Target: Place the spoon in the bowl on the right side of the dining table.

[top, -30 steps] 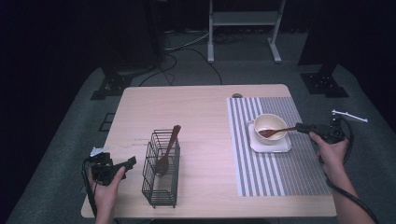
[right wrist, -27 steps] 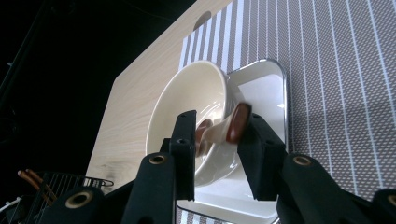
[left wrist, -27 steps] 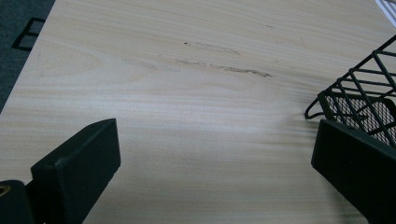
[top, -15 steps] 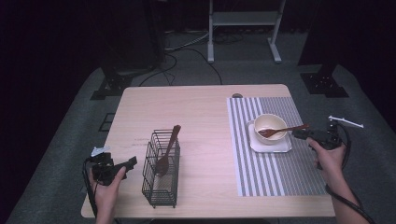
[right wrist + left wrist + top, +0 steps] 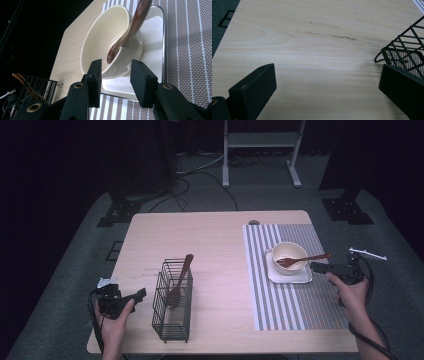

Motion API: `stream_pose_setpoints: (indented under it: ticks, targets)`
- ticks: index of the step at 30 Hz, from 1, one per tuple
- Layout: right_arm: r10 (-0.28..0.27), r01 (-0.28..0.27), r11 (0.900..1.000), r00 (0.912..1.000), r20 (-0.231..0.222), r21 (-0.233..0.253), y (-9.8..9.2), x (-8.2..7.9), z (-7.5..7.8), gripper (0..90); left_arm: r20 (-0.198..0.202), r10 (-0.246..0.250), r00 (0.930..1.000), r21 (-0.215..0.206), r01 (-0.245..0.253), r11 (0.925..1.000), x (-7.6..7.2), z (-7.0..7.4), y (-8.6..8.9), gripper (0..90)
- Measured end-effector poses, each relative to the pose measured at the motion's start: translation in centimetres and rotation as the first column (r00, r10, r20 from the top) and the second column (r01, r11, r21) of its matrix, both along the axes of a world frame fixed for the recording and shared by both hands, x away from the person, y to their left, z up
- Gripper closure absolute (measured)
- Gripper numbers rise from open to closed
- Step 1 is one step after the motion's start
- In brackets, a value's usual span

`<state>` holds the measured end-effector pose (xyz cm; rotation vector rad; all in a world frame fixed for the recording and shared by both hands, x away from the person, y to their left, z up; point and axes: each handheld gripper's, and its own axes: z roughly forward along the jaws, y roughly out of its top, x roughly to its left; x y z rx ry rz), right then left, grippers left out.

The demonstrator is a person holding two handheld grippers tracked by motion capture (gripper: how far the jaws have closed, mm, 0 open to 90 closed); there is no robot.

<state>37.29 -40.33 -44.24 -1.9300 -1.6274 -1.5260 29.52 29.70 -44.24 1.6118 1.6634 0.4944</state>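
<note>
Fork of dark brown wood lies with its head inside the cream bowl and its handle slanting out over the rim toward the right gripper. That gripper sits just beside the bowl, on the side nearer the person, and its fingers are parted with nothing between them; in the right gripper view the handle's end hangs just beyond the gap, free of both fingers. The bowl stands on a white square plate, and the plate rests on a grey striped mat covering the part of the bench around the bowl.

Well apart from the bowl, toward the person's left, a black wire basket stands upright with a wooden spoon leaning inside it. The left gripper is held beyond the basket, farther still from the bowl, low over bare bench. Its fingers are spread wide and grasp nothing; in the left gripper view the basket's corner shows just behind one of them.

At the far edge of the bench, beyond the bowl, a small dark round thing lies at the mat's corner.
</note>
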Motion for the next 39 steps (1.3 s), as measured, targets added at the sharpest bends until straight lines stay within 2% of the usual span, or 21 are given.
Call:
stream_pose_setpoints:
  ticks: [21, 39]
  targets:
    - [0.034, -0.034, 0.999, 0.9994, 0.007, 0.001, 1.0, -0.6, -0.5, 53.6, -0.004, 0.001, 1.0, -0.002, -0.001, 1.0, 0.0, -0.1, 0.1, 0.2]
    - [0.056, -0.056, 0.998, 0.9983, 0.019, 0.004, 1.1, -1.9, -0.9, 51.9, -0.005, 0.002, 1.0, 0.0, -0.002, 1.0, 0.0, 0.0, 0.1, 0.2]
